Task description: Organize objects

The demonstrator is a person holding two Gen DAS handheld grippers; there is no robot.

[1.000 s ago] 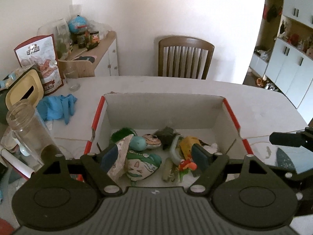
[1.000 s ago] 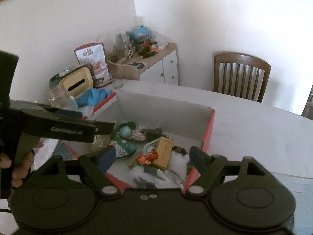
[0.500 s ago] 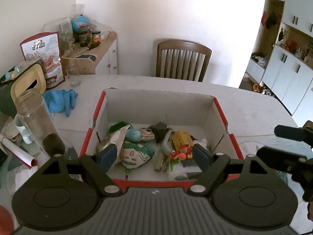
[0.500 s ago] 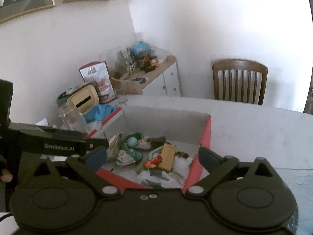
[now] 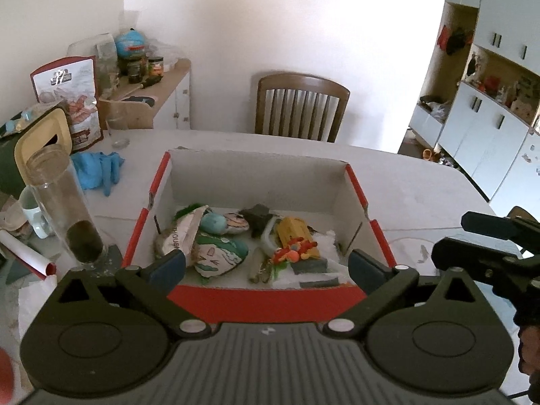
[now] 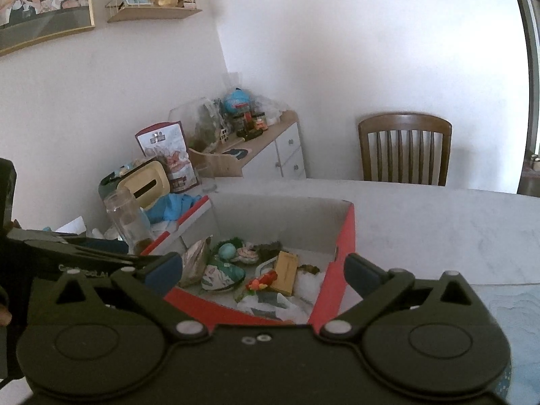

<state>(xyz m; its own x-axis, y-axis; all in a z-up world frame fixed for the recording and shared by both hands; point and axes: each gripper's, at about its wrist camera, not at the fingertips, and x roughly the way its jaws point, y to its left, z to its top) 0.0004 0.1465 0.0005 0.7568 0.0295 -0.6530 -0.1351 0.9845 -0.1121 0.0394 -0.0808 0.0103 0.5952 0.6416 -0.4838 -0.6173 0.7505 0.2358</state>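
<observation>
Left gripper (image 5: 266,263): jaws spread wide, nothing between them; held low before the near wall of the box, pads straddling its left and right halves.
Box (image 5: 260,298): red-edged cardboard, open top, on the bench; long axis runs left to right across the left wrist view.
Contents, left to right: paper-wrapped bundle (image 5: 179,236) against the left wall; green-and-white printed pouch (image 5: 217,254) just ahead of the left pad; small teal ball (image 5: 213,221) behind it; orange toy (image 5: 293,248) touching the yellow block (image 5: 293,231), near centre-right; white wadding (image 5: 325,241) by the right wall.
Key relation: everything lies ahead of and below the left jaws; pouch nearest, long axis slanting left-near to right-far.
Right gripper (image 6: 261,271): jaws likewise parted and empty; it views the box from the right corner, further back.
Nearer arm: left, by my judgement.
Bench (image 5: 422,195): pale, matt, bare to the right of the box; glass jar (image 5: 60,202) and blue cloth (image 5: 98,168) on the left.
Room: wooden chair (image 5: 300,108) behind the bench, sideboard (image 5: 162,94) in the corner, white cupboards (image 5: 486,128) to the right.
</observation>
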